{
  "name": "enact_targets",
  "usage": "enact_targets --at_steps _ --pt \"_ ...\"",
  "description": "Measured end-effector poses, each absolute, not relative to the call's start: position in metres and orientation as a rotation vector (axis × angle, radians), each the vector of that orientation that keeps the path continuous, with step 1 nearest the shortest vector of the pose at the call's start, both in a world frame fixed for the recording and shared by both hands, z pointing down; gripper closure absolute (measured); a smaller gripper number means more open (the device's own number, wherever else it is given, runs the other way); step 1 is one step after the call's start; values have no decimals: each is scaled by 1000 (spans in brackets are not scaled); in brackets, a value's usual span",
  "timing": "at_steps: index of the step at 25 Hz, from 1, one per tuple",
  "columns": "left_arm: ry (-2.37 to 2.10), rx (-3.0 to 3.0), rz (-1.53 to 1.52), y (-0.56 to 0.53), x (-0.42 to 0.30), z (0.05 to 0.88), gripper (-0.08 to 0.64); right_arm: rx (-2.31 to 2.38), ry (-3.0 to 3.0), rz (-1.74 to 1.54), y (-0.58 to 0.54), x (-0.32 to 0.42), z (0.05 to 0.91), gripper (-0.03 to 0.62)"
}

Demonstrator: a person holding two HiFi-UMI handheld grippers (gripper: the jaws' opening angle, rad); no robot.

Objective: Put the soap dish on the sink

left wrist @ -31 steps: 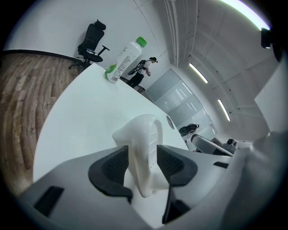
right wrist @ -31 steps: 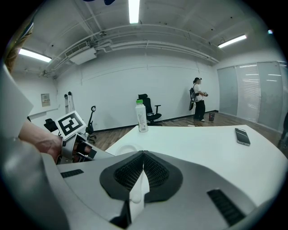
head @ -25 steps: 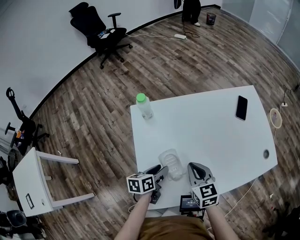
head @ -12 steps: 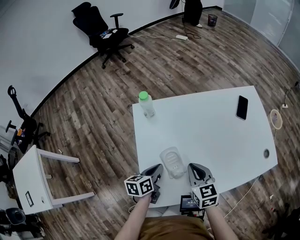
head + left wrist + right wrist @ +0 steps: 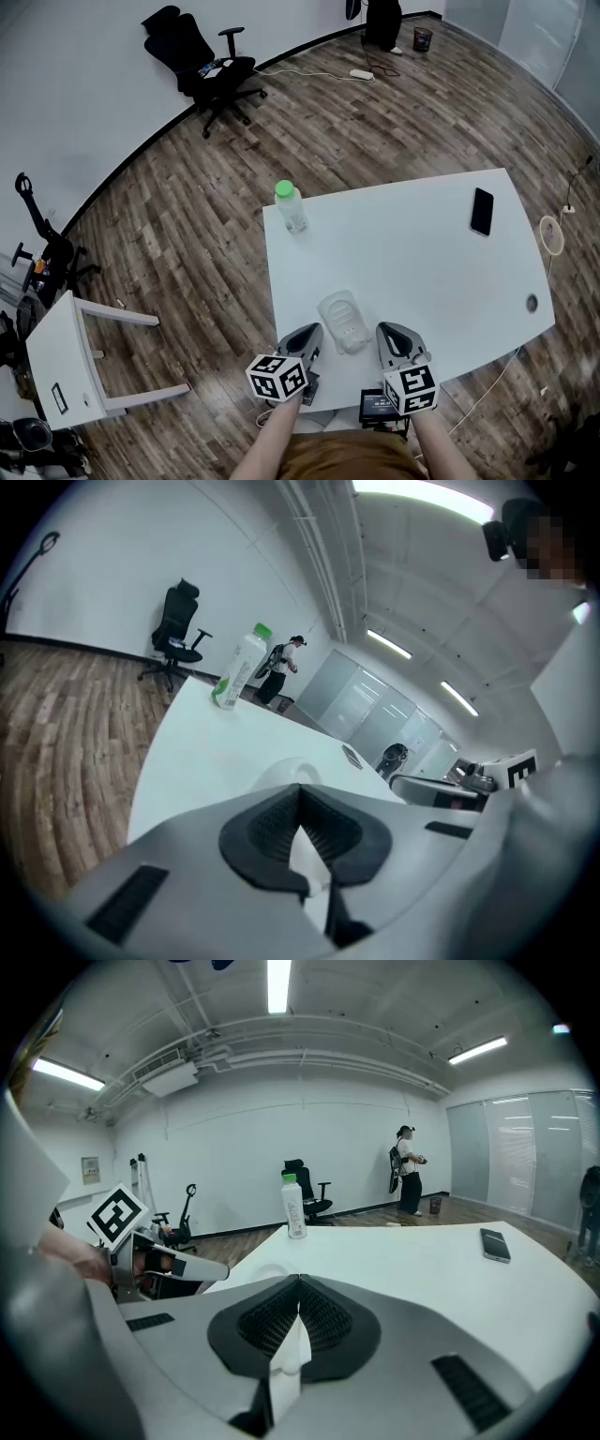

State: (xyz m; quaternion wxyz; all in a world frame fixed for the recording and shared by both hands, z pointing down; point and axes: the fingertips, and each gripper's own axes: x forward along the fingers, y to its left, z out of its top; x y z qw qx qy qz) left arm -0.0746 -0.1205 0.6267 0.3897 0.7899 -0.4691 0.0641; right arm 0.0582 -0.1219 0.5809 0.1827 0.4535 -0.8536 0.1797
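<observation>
The clear soap dish (image 5: pixel 341 321) lies on the white table (image 5: pixel 412 262) near its front edge, between my two grippers. My left gripper (image 5: pixel 309 331) is just left of the dish, lifted a little; its jaws have just closed and hold nothing. In the left gripper view the dish (image 5: pixel 281 771) shows as a pale hump beyond the shut left gripper (image 5: pixel 300 803). My right gripper (image 5: pixel 385 331) sits right of the dish, shut and empty. The right gripper view has the dish (image 5: pixel 270 1271) ahead and to the left of the right gripper (image 5: pixel 298 1293).
A green-capped bottle (image 5: pixel 289 208) stands at the table's far left corner and a black phone (image 5: pixel 481 212) lies at the far right. A small dark device (image 5: pixel 380 406) sits at the near edge. An office chair (image 5: pixel 202 66) and a tipped white side table (image 5: pixel 66 361) stand on the wood floor.
My left gripper's jaws went from wide open to shut, with nothing caught between them, and that hand rose slightly and rolled. The right gripper and the dish stayed put.
</observation>
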Motion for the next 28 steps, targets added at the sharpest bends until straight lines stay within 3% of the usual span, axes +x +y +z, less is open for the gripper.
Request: enact_targets --at_steps 14,28 --pt "-1648 2463 179 -132 -113 502 554 1413 -2511 434 -135 69 528 583" --pt "-1767 2629 78 -142 -137 425 554 1673 -2460 305 -136 78 464 583"
